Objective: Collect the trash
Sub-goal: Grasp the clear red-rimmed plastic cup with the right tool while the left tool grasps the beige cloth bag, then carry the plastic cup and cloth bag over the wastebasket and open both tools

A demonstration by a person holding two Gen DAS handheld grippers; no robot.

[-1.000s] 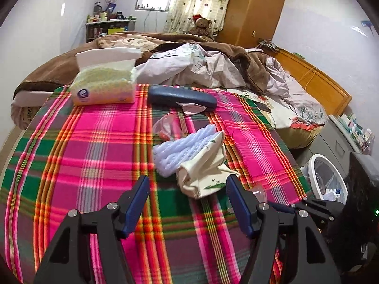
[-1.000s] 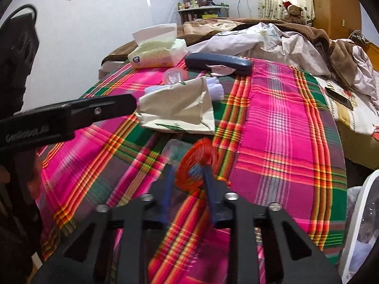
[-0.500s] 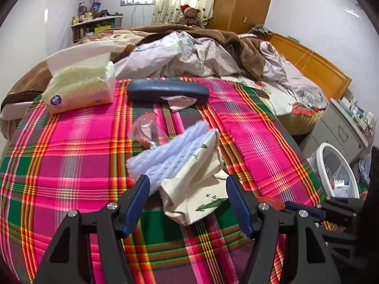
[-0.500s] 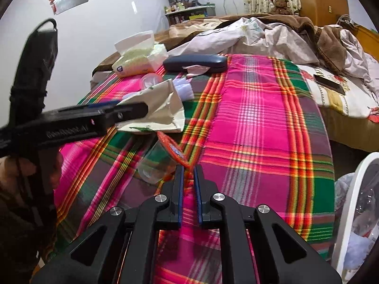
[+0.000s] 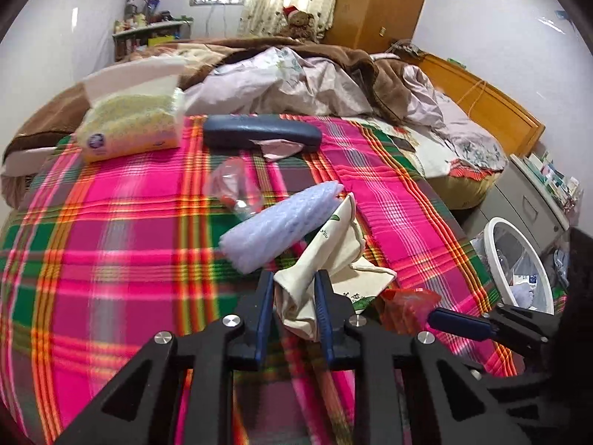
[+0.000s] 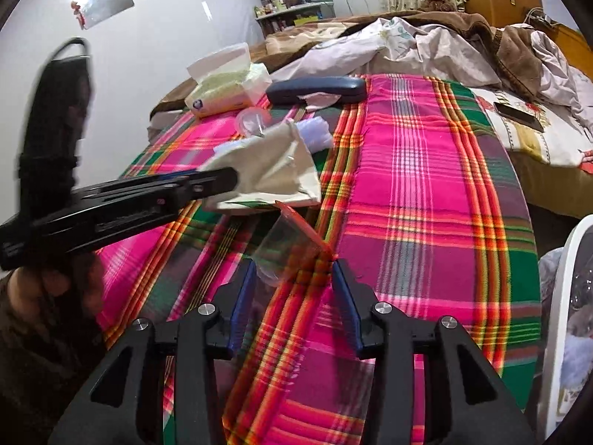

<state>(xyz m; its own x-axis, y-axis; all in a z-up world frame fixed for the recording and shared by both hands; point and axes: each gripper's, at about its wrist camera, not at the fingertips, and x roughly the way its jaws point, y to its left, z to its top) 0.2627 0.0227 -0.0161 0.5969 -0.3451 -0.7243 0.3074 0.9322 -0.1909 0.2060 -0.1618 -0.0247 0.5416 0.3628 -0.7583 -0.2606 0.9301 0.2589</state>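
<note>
My left gripper (image 5: pixel 292 298) is shut on a crumpled cream paper bag (image 5: pixel 326 256) on the plaid table; the bag also shows in the right wrist view (image 6: pixel 270 170). A lilac foam net sleeve (image 5: pixel 278 222) lies against the bag. A clear plastic cup (image 5: pixel 231 187) lies behind it. My right gripper (image 6: pixel 294 289) is open, its jaws either side of a clear plastic bag with a red rim (image 6: pixel 292 244). This bag shows in the left wrist view (image 5: pixel 406 309) at the tip of the right gripper.
A tissue pack (image 5: pixel 129 126) and a dark blue case (image 5: pixel 259 135) lie at the table's far side. A white trash bin (image 5: pixel 519 263) with a liner stands on the floor to the right of the table. A bed with heaped covers lies beyond.
My left gripper has moved forward and shut on the paper bag. My right gripper, shut on the red-rimmed bag half a second ago, has opened around it.
</note>
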